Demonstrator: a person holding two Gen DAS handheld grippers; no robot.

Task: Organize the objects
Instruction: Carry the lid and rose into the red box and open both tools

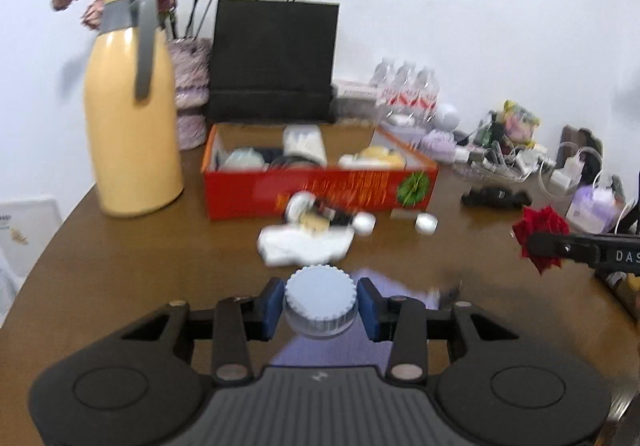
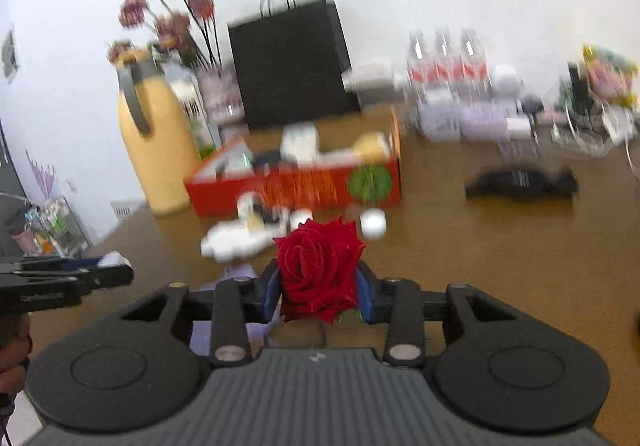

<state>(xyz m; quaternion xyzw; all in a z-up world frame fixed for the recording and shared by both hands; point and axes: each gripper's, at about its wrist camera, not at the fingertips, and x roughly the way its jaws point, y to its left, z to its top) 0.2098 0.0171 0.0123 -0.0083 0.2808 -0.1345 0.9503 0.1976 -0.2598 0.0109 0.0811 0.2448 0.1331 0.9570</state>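
Cluttered brown wooden bench (image 1: 140, 266): left gripper (image 1: 321, 304) clamped on rigid pale-blue ridged jar lid (image 1: 320, 296); right gripper (image 2: 320, 292) pinching soft, crushable red rose bloom (image 2: 320, 266).

Pale blue ridged lid (image 1: 320, 292); deep red rose (image 2: 319, 270); red-orange box (image 1: 316, 187), green emblem; yellow jug (image 1: 130, 117); black bag (image 1: 274, 61).
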